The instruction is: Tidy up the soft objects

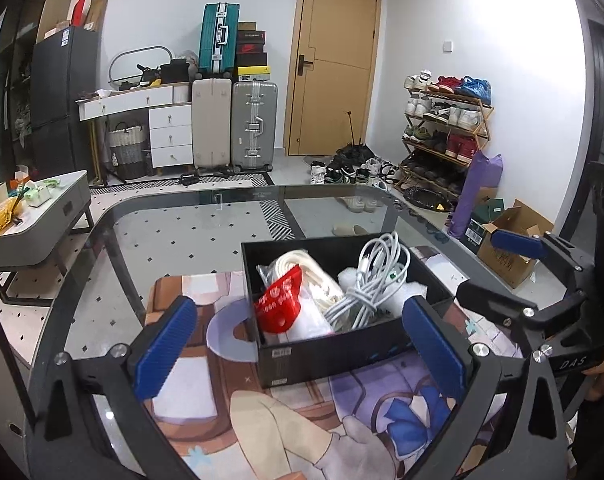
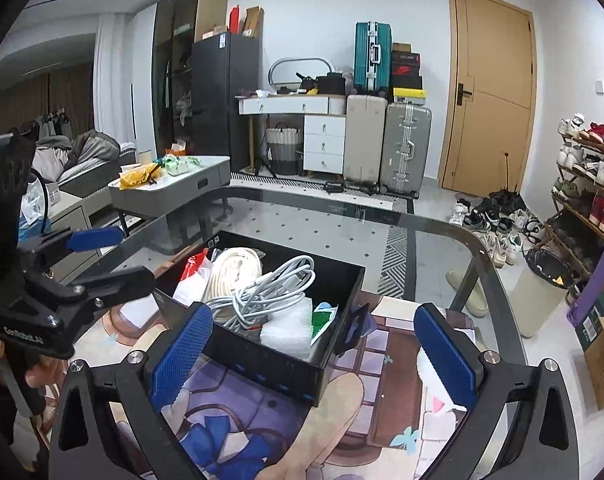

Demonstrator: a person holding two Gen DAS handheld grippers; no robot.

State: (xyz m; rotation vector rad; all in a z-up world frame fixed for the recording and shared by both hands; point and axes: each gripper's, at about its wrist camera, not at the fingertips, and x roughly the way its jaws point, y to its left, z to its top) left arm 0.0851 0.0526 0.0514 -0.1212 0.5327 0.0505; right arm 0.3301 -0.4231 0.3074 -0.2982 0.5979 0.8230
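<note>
A black open box (image 1: 342, 354) (image 2: 269, 364) stands on an anime-print mat (image 1: 302, 420) (image 2: 382, 360) on a glass table. In it lie a coiled white cable (image 1: 366, 280) (image 2: 261, 284), a white rope in a clear bag with a red label (image 1: 281, 304) (image 2: 229, 268), bubble wrap (image 1: 352, 278) (image 2: 285, 328) and a green-white packet (image 2: 322, 316). My left gripper (image 1: 302, 348) is open and empty, its fingers on either side of the box's near wall. My right gripper (image 2: 314, 356) is open and empty at the box's near right corner.
The glass table's rim (image 1: 141, 204) (image 2: 498, 264) curves around the mat. A grey side table (image 1: 33, 216) (image 2: 169, 188) with clutter stands left. Suitcases (image 1: 233, 124), a shoe rack (image 1: 442, 132), cardboard boxes (image 1: 506, 248) and a bin (image 2: 542, 292) are on the floor beyond.
</note>
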